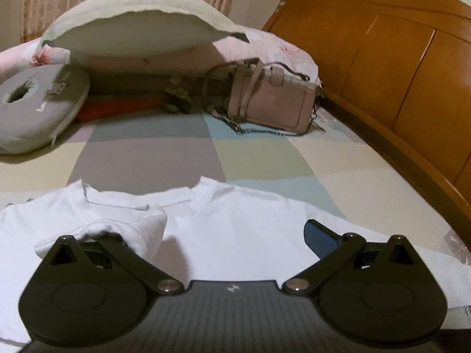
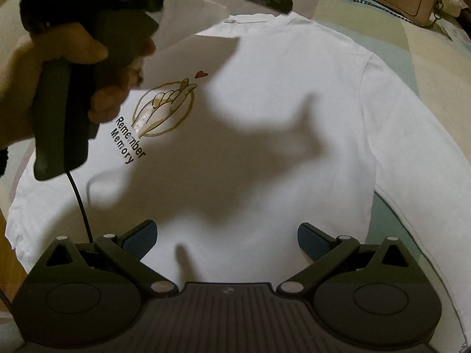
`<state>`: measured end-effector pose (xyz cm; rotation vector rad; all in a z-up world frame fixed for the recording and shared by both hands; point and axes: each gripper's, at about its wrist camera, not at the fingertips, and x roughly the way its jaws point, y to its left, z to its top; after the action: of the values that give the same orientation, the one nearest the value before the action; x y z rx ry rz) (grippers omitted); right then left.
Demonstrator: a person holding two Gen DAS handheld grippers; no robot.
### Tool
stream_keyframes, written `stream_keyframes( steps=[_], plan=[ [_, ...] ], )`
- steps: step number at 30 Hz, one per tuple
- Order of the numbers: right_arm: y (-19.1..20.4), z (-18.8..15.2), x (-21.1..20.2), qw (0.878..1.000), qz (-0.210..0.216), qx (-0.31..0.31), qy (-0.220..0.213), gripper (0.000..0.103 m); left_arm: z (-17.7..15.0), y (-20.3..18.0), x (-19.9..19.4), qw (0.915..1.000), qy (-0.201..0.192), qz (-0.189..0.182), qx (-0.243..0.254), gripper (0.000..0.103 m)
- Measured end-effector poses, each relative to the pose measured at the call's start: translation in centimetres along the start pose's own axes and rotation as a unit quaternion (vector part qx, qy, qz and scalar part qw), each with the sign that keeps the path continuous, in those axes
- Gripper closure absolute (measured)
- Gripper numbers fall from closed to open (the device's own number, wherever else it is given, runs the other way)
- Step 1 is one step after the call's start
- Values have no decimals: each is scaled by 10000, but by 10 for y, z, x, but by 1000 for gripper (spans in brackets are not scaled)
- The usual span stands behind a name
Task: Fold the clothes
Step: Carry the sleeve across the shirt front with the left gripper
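A white long-sleeved shirt (image 1: 235, 220) lies flat on the bed, collar toward the pillows. Its chest print (image 2: 164, 108) shows a hand, a red heart and "Remember Memory". In the left wrist view my left gripper (image 1: 217, 232) is open wide low over the shirt. A fold of white sleeve (image 1: 126, 220) drapes over its left finger and hides it, while the right blue pad (image 1: 321, 238) shows. My right gripper (image 2: 226, 235) hovers open above the shirt's body with nothing between its pads. The shirt's other sleeve (image 2: 412, 147) stretches out to the right.
A person's hand (image 2: 59, 58) grips the other gripper's handle (image 2: 59, 123) at upper left. On the patchwork sheet (image 1: 176, 153) beyond the collar lie a pink handbag (image 1: 270, 100), a grey ring cushion (image 1: 38, 103) and a pillow (image 1: 141, 29). A wooden headboard (image 1: 397, 58) runs along the right.
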<state>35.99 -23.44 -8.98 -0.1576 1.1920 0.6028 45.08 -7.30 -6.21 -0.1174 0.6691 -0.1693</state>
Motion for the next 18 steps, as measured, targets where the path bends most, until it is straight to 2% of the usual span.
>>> stream_keyframes(
  steps=[6, 10, 13, 18],
  plan=[
    [-3, -2, 1, 10000, -42, 68, -5, 0, -17, -7, 18, 9989, 327, -34, 323, 1],
    [-7, -3, 0, 9999, -70, 138, -24, 0, -29, -12, 18, 9962, 587, -234, 596, 1],
    [-9, -4, -1, 9998, -89, 197, -44, 0, -32, -7, 8, 9960, 654, -465, 389, 1],
    [-11, -5, -2, 9994, -108, 303, -100, 0, -34, 12, -2, 9929, 835, -773, -355, 1]
  ],
)
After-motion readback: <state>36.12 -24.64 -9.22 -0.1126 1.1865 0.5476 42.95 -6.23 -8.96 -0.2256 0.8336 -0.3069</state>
